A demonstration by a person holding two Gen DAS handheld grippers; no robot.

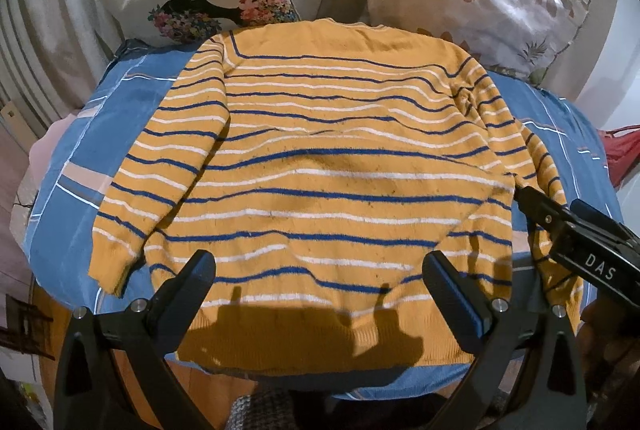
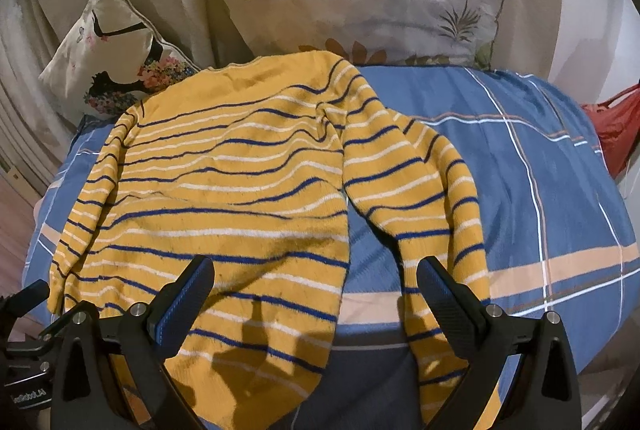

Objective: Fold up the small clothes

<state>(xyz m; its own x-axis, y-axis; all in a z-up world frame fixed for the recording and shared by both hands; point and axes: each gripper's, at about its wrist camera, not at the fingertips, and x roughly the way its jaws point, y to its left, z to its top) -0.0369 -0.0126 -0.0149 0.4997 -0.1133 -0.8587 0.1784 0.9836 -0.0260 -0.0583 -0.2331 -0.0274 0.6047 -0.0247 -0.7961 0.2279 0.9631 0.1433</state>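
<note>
We see the blue plaid sheet [image 1: 120, 134] on the bed, the yellow striped sweater [image 1: 320, 170] spread flat on it, sleeves out. Left gripper [image 1: 320, 294] and right gripper [image 2: 316, 294] both spread wide, empty, over the hem. Folding unstarted, we judge; next, pinch the right sleeve [image 2: 420, 198] and fold it inward.

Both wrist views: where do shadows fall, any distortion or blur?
Left wrist: gripper shadow darkens the sweater hem; fisheye bows the stripes, black vignette at corners. Right wrist: finger shadows cross the sweater's lower part; bedsheet lines curve; both sharp.
</note>
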